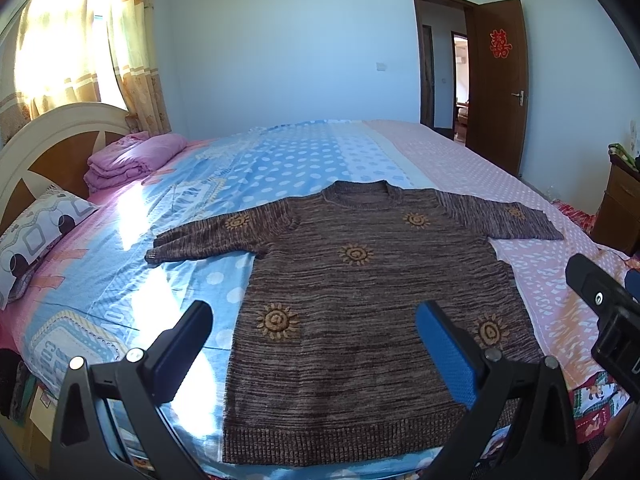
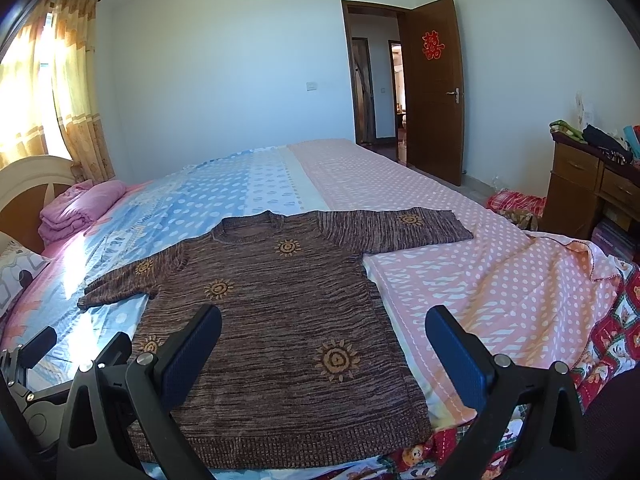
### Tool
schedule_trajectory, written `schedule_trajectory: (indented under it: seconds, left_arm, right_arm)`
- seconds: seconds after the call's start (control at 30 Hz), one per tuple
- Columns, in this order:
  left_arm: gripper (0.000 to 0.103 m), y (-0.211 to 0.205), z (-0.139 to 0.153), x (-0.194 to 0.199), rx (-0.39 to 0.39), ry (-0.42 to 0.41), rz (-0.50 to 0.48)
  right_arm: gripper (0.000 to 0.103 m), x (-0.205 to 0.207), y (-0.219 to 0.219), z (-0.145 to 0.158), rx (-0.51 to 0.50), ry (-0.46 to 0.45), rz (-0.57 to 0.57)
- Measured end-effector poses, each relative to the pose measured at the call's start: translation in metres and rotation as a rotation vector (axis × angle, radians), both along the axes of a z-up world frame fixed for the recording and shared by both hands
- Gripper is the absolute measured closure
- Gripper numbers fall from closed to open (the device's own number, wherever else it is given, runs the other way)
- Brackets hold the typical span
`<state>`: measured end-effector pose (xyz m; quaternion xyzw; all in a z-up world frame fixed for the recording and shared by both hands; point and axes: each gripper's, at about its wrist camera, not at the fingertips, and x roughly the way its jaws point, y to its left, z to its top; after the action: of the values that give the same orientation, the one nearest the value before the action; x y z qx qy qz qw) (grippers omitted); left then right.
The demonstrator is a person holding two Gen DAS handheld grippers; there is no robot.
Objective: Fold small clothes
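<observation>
Both tongs are hanging wide apart and gripping nothing: the left gripper (image 1: 314,344) and the right gripper (image 2: 324,350) are hovering over the near edge of the bed (image 2: 500,280), just above the hem of the brown sweater (image 1: 360,300). It is lying flat and face up near that edge, neck toward the far side, both sleeves spread outward, so no fold looks made yet. I'd judge the person is lining up for the first fold; the next move probably calls for pinching a sleeve or a side edge and carrying it across the body. Sunlight is coming through the curtains (image 1: 80,40) onto the dotted sheet, a folded pink blanket (image 1: 128,160) is sitting by the headboard (image 1: 52,136), and the brown door (image 2: 432,88) is standing open.
</observation>
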<state>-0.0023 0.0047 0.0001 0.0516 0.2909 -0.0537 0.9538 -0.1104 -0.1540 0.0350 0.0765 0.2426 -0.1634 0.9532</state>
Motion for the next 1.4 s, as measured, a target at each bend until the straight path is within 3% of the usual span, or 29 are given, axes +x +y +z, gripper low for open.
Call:
schedule_trajectory:
  seconds: [0.2,0.43,0.7,0.87,0.93,1.0,1.13,1.23,1.33,1.4]
  left_arm:
    - [0.0,-0.001,-0.009,0.02,-0.011,0.015,-0.008]
    - [0.0,0.007,-0.016,0.067,-0.047,0.056,0.016]
    - [0.0,0.01,-0.027,0.134,-0.004,0.081,0.041]
    - [0.0,0.015,-0.04,0.179,0.028,0.04,0.087]
    - [0.0,0.02,-0.05,0.198,0.035,0.056,0.114]
    - [0.0,0.027,-0.063,0.216,0.023,0.092,0.129]
    - [0.0,0.039,-0.085,0.238,-0.037,0.15,0.143]
    - [0.0,0.04,-0.097,0.248,-0.041,0.166,0.181]
    - [0.0,0.039,-0.114,0.257,-0.02,0.197,0.216]
    - [0.0,0.036,-0.118,0.262,-0.014,0.235,0.213]
  right_arm:
    - [0.001,0.017,-0.007,-0.002,-0.059,-0.002,-0.047]
    - [0.001,0.068,-0.027,0.001,-0.104,0.035,-0.087]
    - [0.001,0.139,-0.058,-0.007,-0.116,0.117,-0.114]
    - [0.001,0.18,-0.087,-0.02,-0.117,0.127,-0.11]
    - [0.005,0.194,-0.106,-0.025,-0.108,0.123,-0.11]
    - [0.021,0.205,-0.136,-0.029,-0.087,0.137,-0.134]
    - [0.027,0.216,-0.225,-0.039,0.043,0.14,-0.251]
    - [0.029,0.22,-0.293,-0.05,0.11,0.135,-0.352]
    - [0.035,0.235,-0.332,-0.068,0.107,0.213,-0.396]
    - [0.045,0.247,-0.348,-0.08,0.132,0.267,-0.38]
